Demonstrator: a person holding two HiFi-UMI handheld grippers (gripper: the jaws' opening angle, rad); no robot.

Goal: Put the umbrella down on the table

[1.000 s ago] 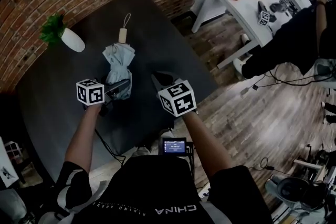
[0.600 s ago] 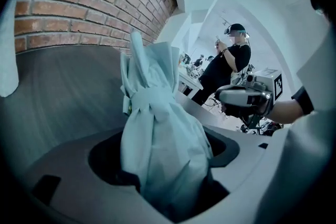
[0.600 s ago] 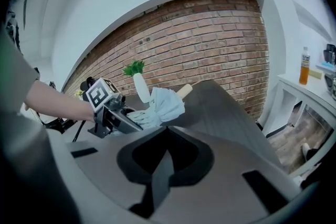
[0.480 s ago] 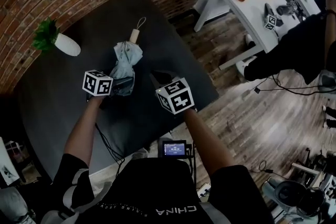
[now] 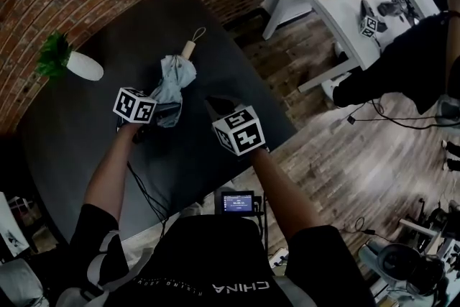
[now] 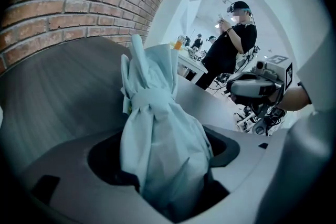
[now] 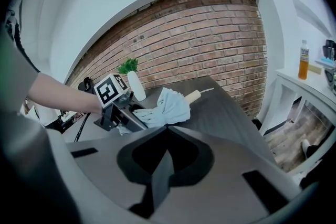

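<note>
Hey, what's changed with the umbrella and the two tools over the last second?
The left tool, gripping the umbrella throughout, carried it farther in over the table, and its wooden handle swung to the right. Nothing was let go. The right tool stays shut and empty beside it; the potted plant has not moved.

- Right gripper (image 7: 167, 131), lower centre: jaws together, nothing between.
- Left gripper (image 7: 131, 115), centre left, on a bare forearm (image 7: 58, 94): clamps the fabric end of the umbrella.
- Umbrella (image 7: 170, 106), centre: pale blue, folded, wooden handle pointing right.
- Table (image 7: 231, 115): dark.
- Plant (image 7: 127, 65) in white vase (image 7: 138, 86), before the brick wall (image 7: 210, 39).
- Orange bottle (image 7: 303, 63), right edge.
</note>
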